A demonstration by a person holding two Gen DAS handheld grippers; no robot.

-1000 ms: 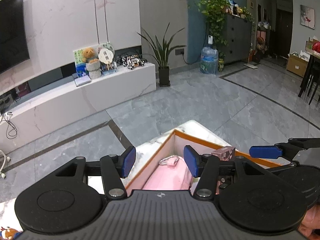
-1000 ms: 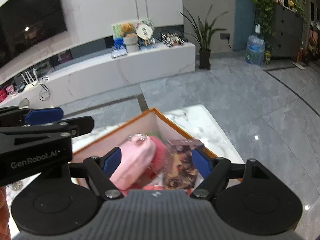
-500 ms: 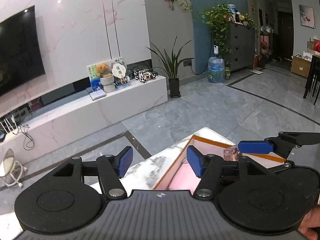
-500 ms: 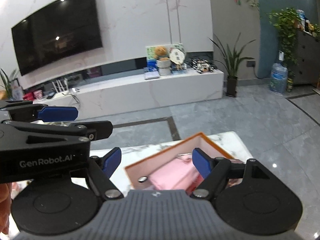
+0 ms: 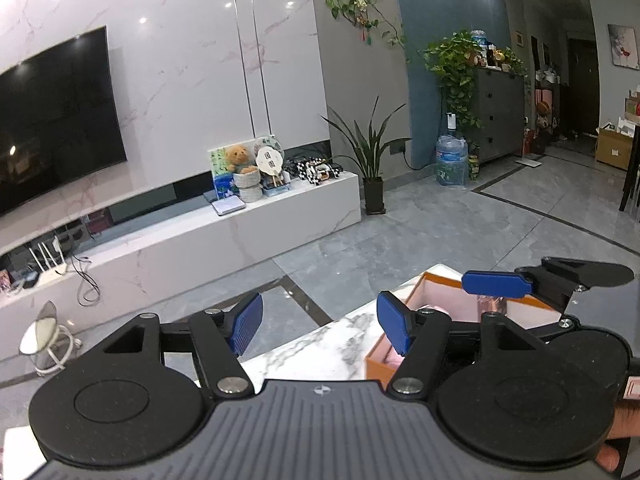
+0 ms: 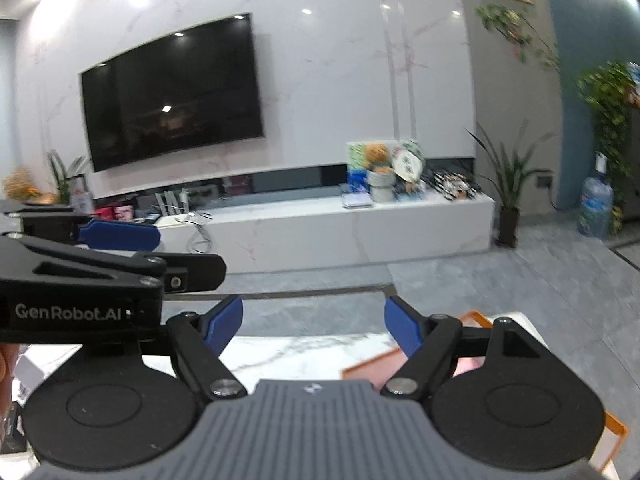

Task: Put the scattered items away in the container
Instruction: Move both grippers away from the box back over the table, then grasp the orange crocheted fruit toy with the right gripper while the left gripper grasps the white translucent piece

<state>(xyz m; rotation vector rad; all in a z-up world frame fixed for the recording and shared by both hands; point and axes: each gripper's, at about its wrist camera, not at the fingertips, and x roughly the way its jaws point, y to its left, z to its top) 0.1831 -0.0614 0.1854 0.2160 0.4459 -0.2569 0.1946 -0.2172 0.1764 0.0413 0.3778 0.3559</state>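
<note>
Box (image 5: pixel 434 294), orange-rimmed with a pale lining, sits on the marble table (image 5: pixel 320 344), low and to the right in the left wrist view and mostly hidden behind the devices. Something pink (image 5: pixel 390 358) shows inside it, with a small patterned pack (image 5: pixel 493 303) standing near its far wall; what else it holds cannot be made out. Left gripper (image 5: pixel 320 322) is held wide with nothing between its pads, raised and aimed out over the floor toward the TV bench (image 5: pixel 240 232). Right gripper (image 6: pixel 314 326) is likewise spread wide and empty, pointing at the same wall, with the box corner (image 6: pixel 474 316) just under its right finger. No loose item shows on the bare marble in either view, though the near table is hidden beneath both devices. Judging from this, the scene fits either a pause between pickups or a finished tidy. If anything is still out, tilting a camera down to scan the tabletop would be sensible, keeping the jaws wide and the two grippers apart, since they sit close side by side.
</note>
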